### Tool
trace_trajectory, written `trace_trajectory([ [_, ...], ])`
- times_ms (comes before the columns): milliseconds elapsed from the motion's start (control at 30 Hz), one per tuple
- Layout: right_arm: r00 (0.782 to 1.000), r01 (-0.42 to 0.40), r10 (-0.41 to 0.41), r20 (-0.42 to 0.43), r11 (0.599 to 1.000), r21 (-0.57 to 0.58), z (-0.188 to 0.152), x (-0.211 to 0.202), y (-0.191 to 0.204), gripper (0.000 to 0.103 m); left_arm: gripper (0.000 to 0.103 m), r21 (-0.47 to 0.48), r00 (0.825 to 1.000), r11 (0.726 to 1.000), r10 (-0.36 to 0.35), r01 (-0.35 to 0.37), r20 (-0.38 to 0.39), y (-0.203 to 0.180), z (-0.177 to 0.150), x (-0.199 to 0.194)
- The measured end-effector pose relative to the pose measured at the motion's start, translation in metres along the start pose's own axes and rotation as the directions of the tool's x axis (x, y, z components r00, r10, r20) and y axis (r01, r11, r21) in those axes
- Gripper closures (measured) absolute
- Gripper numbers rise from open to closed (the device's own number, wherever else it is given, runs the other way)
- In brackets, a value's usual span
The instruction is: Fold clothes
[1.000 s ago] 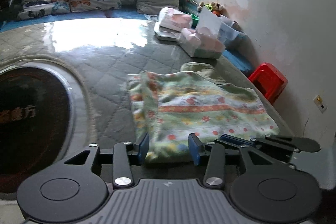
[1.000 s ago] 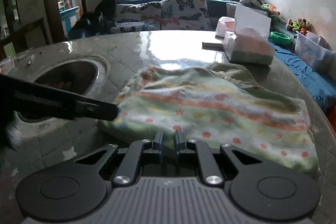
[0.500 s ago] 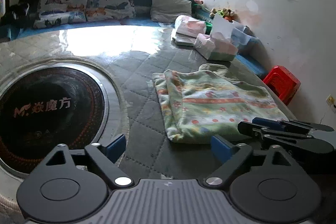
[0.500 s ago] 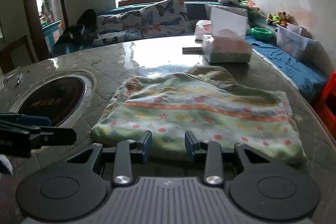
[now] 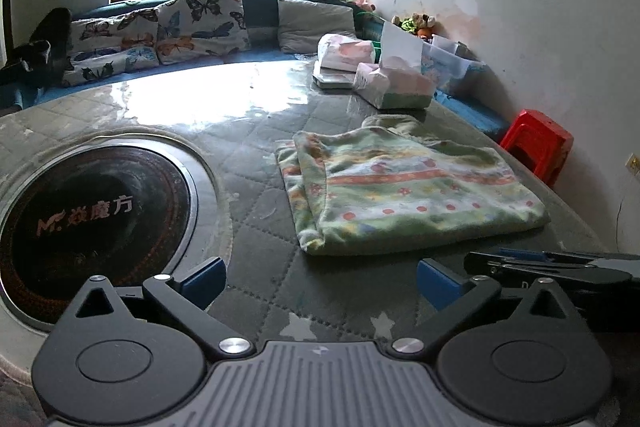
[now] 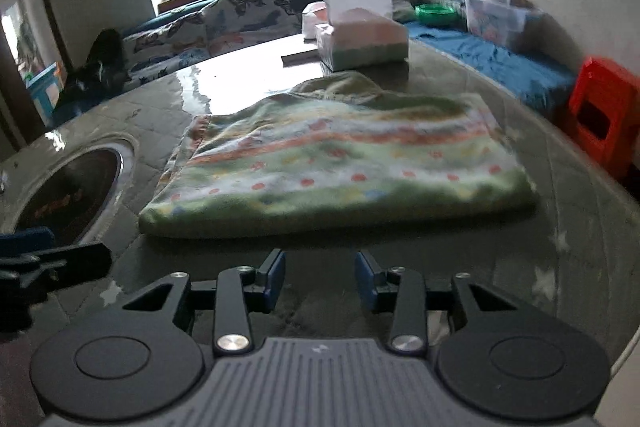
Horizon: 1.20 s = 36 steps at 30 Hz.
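Both tools [image 5: 320, 281] [image 6: 320, 275] agape, empty

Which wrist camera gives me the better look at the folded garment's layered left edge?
Left wrist. There the folded garment is sharp, and its stacked layers show at the near-left corner. The right wrist view shows the garment larger but motion-blurred, so the layers merge together.

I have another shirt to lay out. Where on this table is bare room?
Bare quilted table lies between the folded garment and the round cooktop, and toward the window. Crowded: tissue packs at the garment's far right.
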State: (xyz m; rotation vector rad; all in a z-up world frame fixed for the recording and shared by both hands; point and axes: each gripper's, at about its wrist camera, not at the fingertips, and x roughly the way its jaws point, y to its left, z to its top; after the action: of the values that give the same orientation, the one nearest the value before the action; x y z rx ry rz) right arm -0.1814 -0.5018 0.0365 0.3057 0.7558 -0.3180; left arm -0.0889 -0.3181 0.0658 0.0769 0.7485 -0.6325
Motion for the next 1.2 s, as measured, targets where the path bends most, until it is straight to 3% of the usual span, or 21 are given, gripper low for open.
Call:
trace_trajectory([
  [333,0.999,0.032,-0.032,-0.003,0.999,0.017,-0.0049,-0.0009,-0.0004,0.061,0.0,0.019,1.0,1.0,-0.01,0.01,-0.011,-0.008,-0.0039,0.0044],
  [600,0.999,0.036,-0.036,-0.002,0.999,0.0,-0.007,-0.0005,0.0042,0.051,0.0,0.024,1.0,1.0,-0.01,0.01,-0.017,-0.0103,-0.0057,0.007],
  [700,0.999,0.036,-0.036,-0.001,0.999,0.0,-0.0074,-0.0005,0.0044,0.045,0.0,0.022,1.0,1.0,-0.011,0.011,-0.016,-0.0102,-0.0062,0.0074],
  [767,0.999,0.036,-0.036,-0.001,0.999,-0.001,-0.0078,-0.0004,0.0044,0.034,0.0,0.019,1.0,1.0,-0.012,0.012,-0.017,-0.0101,-0.0067,0.0077],
  [1133,1.0,0.026,-0.026,0.002,1.0,0.014,-0.0111,0.0007,0.0017,0.0,0.0,0.014,1.0,1.0,-0.021,0.021,-0.023,-0.0103,-0.0097,0.0082],
  [1200,1.0,0.02,-0.02,0.0,1.0,0.02,-0.0117,0.0012,0.0007,0.0,0.0,0.014,1.0,1.0,-0.02,0.021,-0.022,-0.0102,-0.0094,0.0083],
])
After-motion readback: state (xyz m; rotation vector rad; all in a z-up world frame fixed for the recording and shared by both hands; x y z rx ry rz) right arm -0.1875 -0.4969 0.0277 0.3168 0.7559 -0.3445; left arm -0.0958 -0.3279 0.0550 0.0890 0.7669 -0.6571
